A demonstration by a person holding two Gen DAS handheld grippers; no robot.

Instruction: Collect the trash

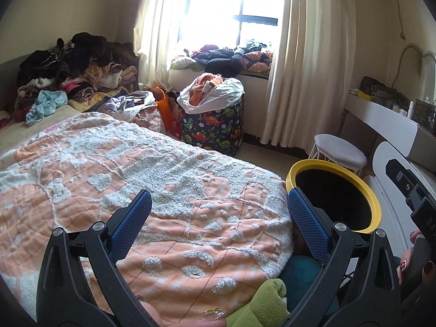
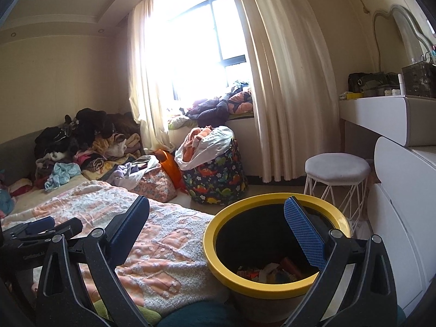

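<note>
A round bin with a yellow rim stands on the floor beside the bed; several crumpled scraps of trash lie at its bottom. My right gripper hangs open just above the bin's mouth, nothing between its blue pads. In the left wrist view the same bin is at the right, past the bed's corner. My left gripper is open and empty over the orange-and-white blanket. The right gripper's black body shows at the far right, held by a hand.
A heap of clothes covers the bed's far end. A dinosaur-print laundry bag stands under the window, a white stool beside the white dresser. A green cushion lies near the bed's corner.
</note>
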